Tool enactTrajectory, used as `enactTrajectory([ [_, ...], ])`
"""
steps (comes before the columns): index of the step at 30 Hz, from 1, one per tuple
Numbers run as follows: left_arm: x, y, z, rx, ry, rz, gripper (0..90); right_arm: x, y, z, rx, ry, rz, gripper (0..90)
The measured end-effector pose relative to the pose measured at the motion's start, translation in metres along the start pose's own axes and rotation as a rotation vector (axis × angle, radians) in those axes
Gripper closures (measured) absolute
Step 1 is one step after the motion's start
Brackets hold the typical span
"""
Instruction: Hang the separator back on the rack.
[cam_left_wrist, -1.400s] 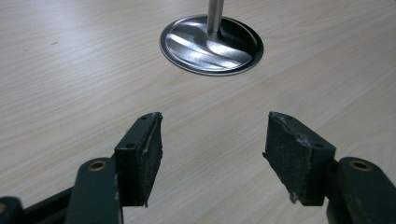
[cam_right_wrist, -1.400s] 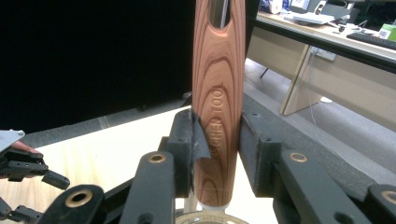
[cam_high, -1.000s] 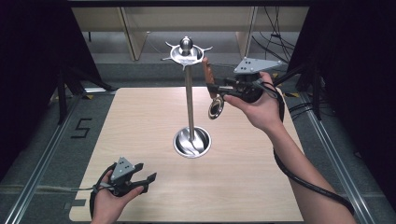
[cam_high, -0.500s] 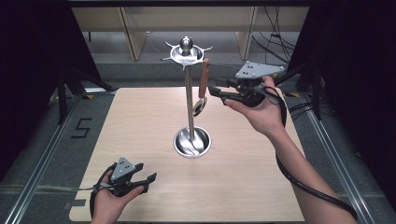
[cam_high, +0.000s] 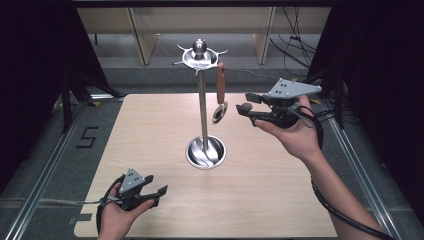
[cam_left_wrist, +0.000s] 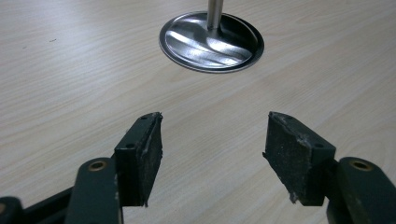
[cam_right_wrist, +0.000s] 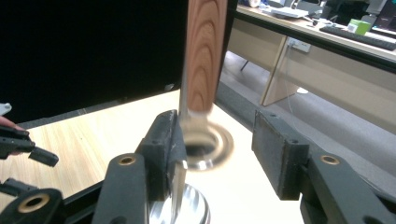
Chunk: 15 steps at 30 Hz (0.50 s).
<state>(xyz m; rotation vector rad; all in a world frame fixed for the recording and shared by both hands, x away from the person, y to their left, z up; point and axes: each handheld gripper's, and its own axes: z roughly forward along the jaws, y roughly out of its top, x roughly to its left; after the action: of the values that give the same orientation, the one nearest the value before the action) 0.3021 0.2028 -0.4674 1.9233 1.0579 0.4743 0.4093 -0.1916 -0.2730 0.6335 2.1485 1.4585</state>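
Note:
A steel stand (cam_high: 202, 110) with a round base (cam_high: 205, 152) rises from the middle of the table. A utensil with a wooden handle (cam_high: 220, 85) and a metal ring end (cam_high: 219, 113) hangs from a hook at the stand's top. My right gripper (cam_high: 244, 102) is just right of the utensil, apart from it. Its jaws have just been opening and nothing is pressed between them. In the right gripper view the handle (cam_right_wrist: 205, 51) hangs a little beyond the open pads (cam_right_wrist: 280, 149). My left gripper (cam_high: 156, 185) rests open and empty near the front left, facing the base (cam_left_wrist: 211, 42).
The light wooden table (cam_high: 280, 200) is bounded by metal rails, with dark curtains on both sides. Shelving and cables lie beyond the far edge. A cable trails from each gripper along the forearm.
The right gripper's jaws have spread and let go of the utensil, which now hangs from the stand's hook. That hand has drawn back to the right and slightly down. The left gripper has kept still.

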Motion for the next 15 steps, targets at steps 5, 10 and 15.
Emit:
enactTrajectory([
  [5,0.0,0.0,0.0,0.003,0.0,-0.002,35.9,0.0,-0.011,-0.016,0.014,-0.018,-0.007,50.1],
  [10,0.0,-0.001,0.001,0.003,0.004,-0.005,35.8,-0.002,-0.024,-0.031,0.029,-0.042,-0.006,49.6],
  [15,0.0,-0.001,0.001,0.008,0.011,-0.002,35.8,-0.001,-0.042,-0.047,0.055,-0.062,0.023,48.8],
])
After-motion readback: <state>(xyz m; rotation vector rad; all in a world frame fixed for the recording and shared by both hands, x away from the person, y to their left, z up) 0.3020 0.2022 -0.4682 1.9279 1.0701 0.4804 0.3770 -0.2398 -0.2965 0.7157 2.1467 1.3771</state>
